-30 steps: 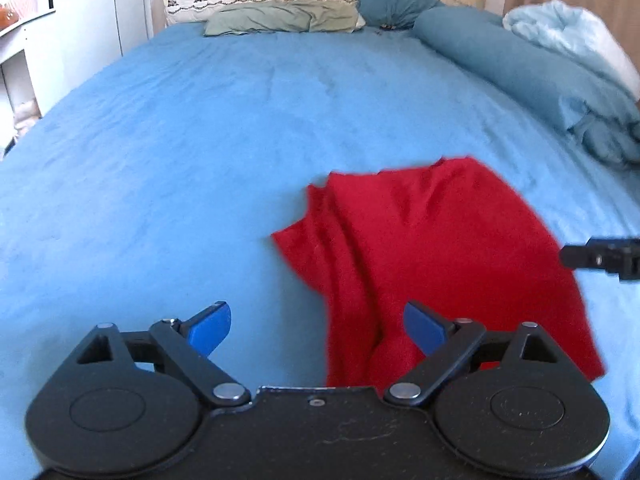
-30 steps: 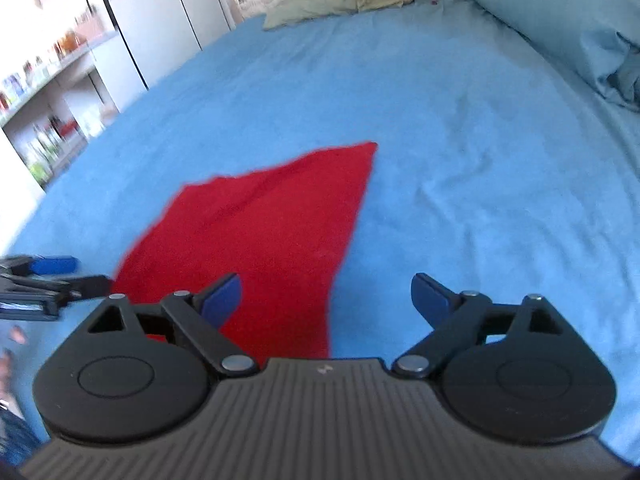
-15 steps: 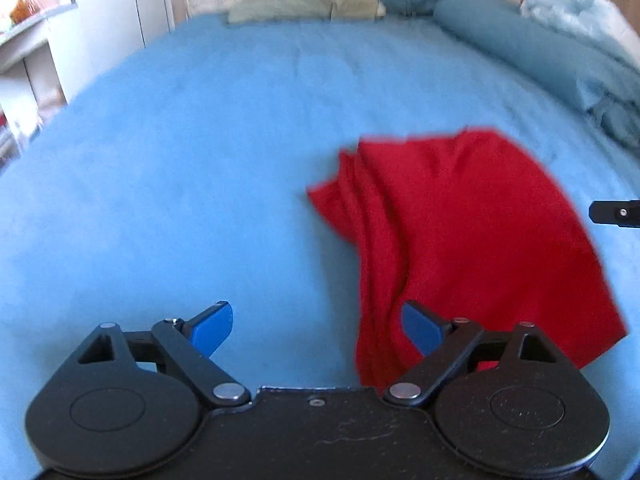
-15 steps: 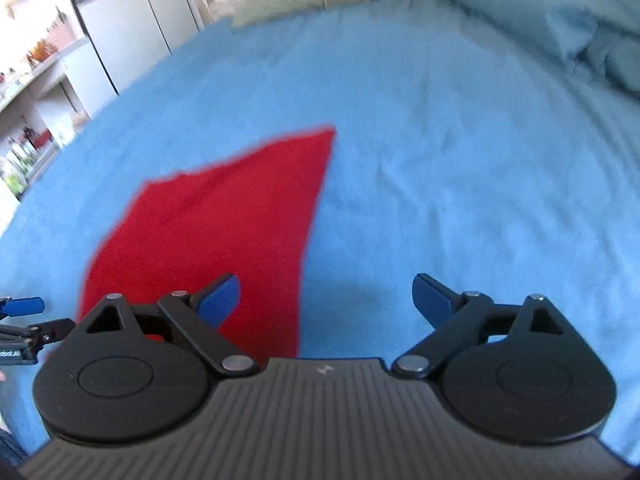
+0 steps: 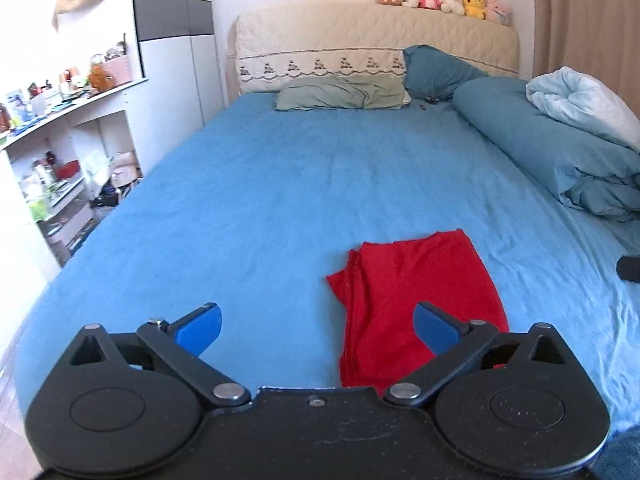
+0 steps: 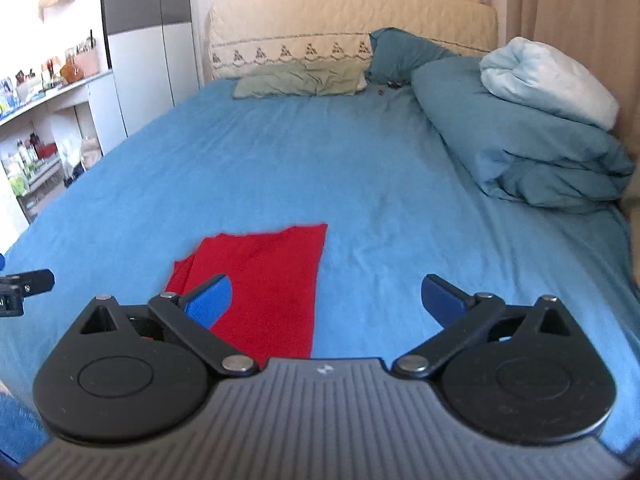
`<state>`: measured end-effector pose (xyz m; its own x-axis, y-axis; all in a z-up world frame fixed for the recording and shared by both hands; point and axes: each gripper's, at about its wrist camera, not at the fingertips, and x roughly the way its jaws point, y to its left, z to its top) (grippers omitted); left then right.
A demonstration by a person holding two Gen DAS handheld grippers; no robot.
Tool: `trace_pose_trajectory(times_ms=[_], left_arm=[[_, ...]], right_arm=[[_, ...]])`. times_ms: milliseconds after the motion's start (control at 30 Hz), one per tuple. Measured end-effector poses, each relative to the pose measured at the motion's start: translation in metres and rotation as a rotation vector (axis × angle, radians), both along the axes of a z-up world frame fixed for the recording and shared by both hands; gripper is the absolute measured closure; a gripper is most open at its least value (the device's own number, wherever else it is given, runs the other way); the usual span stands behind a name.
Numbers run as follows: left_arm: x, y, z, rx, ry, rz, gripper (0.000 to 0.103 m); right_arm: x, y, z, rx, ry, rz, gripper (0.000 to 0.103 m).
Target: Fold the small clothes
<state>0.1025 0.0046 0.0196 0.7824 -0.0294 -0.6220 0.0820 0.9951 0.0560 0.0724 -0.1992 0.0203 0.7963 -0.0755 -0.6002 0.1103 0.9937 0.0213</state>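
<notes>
Lying on the wide blue bed sheet (image 5: 256,200), near its front edge, is a small red cloth garment (image 5: 416,296), partly folded into a long rectangle. Going from left to right: the left gripper (image 5: 316,322), black with blue finger pads, is hovering above the sheet with its jaws spread wide and holding nothing; its right pad is sitting over the garment's bunched left edge, where several loose layers are showing. The garment's right side is lying flat and smooth. The right gripper (image 6: 326,296) is likewise gaping wide and empty, its left pad over the red cloth and its right pad over bare sheet. Both grippers are looking lifted clear of the fabric. Judging from this, the next fold is calling for a grip on the near corners, one per gripper. Pinching all the bunched layers together on the left is likely mattering most, since a missed layer could be dragging the stack crooked. Lifting both corners evenly should be keeping the edges lined up.
</notes>
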Motion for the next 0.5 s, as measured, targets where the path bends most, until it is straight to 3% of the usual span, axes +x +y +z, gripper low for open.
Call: trace_pose_trajectory(times_ms=[267, 500], left_arm=[[-0.061, -0.004, -0.007, 0.035, 0.021, -0.02, 0.0], [-0.079, -0.004, -0.013, 0.02, 0.023, -0.018, 0.0]], right_arm=[[-0.062, 0.021, -0.007, 0.0, 0.087, -0.014, 0.0], [-0.091, 0.032, -0.026, 0.029, 0.14, -0.025, 0.0]])
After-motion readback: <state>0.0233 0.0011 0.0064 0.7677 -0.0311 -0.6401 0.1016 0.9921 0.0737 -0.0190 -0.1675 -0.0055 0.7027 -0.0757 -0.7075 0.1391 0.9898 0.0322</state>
